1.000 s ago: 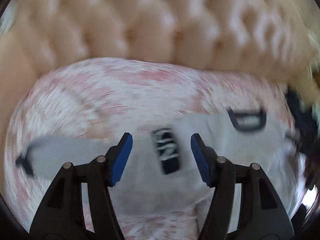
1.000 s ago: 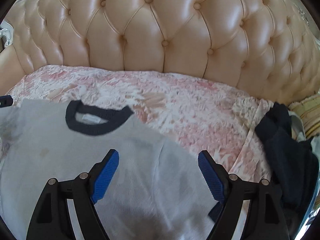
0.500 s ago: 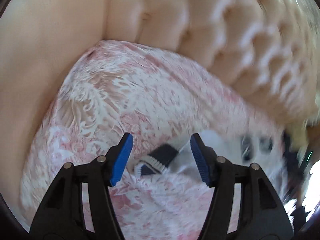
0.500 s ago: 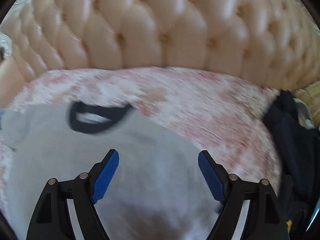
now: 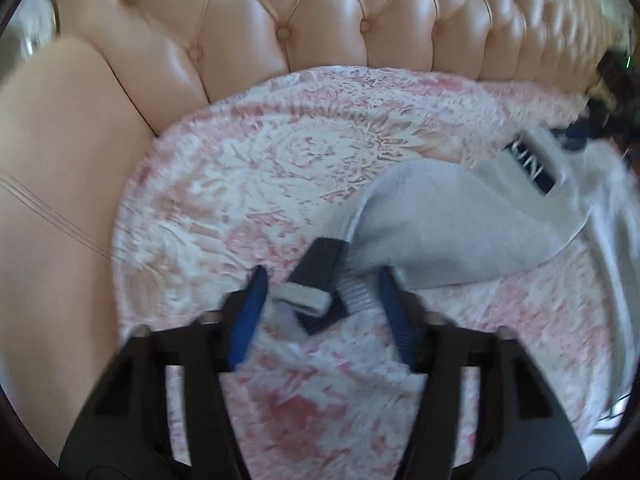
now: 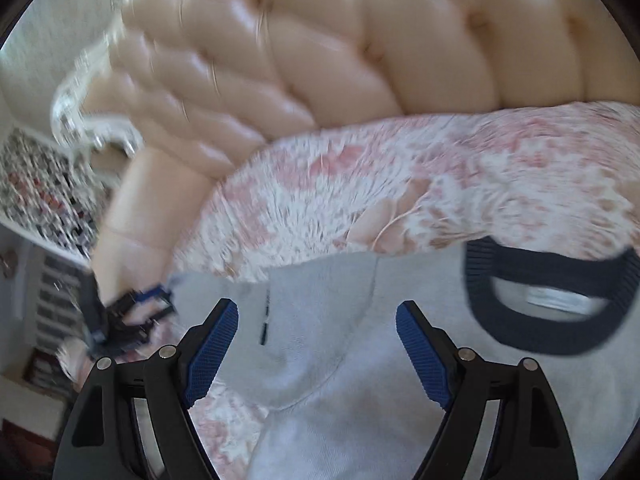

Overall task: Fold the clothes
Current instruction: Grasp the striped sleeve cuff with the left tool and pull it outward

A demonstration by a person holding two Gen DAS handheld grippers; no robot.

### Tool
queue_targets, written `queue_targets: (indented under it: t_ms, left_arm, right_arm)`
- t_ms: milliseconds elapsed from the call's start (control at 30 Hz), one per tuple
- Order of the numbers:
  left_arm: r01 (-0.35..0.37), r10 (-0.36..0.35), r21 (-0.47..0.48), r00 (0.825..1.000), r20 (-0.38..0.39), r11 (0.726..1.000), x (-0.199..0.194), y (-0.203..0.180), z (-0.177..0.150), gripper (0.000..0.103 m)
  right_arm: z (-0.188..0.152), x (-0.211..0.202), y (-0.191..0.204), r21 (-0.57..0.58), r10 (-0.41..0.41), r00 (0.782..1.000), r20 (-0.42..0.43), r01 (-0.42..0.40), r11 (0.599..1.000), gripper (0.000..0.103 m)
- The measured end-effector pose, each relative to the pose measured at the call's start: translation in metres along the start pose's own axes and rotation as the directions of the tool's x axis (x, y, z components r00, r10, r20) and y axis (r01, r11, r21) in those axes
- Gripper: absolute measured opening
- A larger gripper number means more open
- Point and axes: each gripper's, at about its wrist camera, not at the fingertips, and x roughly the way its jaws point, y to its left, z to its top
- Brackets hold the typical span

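- Tufted cream leather sofa back fills the background; a pink-and-white patterned cover lies over the seat and serves as the work surface.
- Grey T-shirt with a dark collar lies on that cover, spread but rumpled; its sleeve runs off toward 2 o'clock in the left wrist view.
- Left gripper: jaws moderately wide, standing either side of the dark sleeve cuff. Whether a pad touches the cloth, I cannot tell; the picture is blurred.
- Right gripper: jaws wide, holding nothing, poised over the shirt's shoulder with the collar at 2 o'clock.
- Judgement: the step appears to be a sleeve fold. Done well, it means closing on the cuff alone, not the cover beneath, and carrying it flat across the body while the right side steadies the shoulder.
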Motion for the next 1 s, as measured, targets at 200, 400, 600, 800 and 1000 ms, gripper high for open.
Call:
queue_targets:
  t_ms: [200, 400, 600, 800, 1000]
  left_arm:
    - [0.033, -0.033, -0.062, 0.999, 0.005, 0.998, 0.006, 0.007, -0.002, 0.031]
    - [0.035, -0.033, -0.052, 0.998, 0.053, 0.998, 0.004, 0.003, -0.003, 0.056]
    - [0.024, -0.022, -0.037, 0.998, 0.062, 0.999, 0.012, 0.005, 0.003, 0.056]
    - [0.033, -0.030, -0.077, 0.999, 0.039, 0.996, 0.015, 0.011, 0.002, 0.040]
    - [0.023, -0.020, -0.088, 0.999, 0.027, 0.996, 0.013, 0.014, 0.000, 0.035]
  right_arm:
    - [-0.009, 0.018, 0.027, -0.289, -0.411, 0.908, 0.082, 0.416, 0.862, 0.081]
    - [-0.011, 0.028, 0.019, -0.347, -0.514, 0.849, 0.118, 0.521, 0.780, 0.070]
    - [-0.009, 0.039, 0.020, -0.408, -0.537, 0.829, 0.157, 0.550, 0.729, 0.070]
    - [-0.004, 0.048, 0.018, -0.457, -0.469, 0.873, 0.131, 0.473, 0.753, 0.069]
    - [0.002, 0.055, 0.021, -0.647, -0.357, 0.929, 0.096, 0.330, 0.687, 0.071]
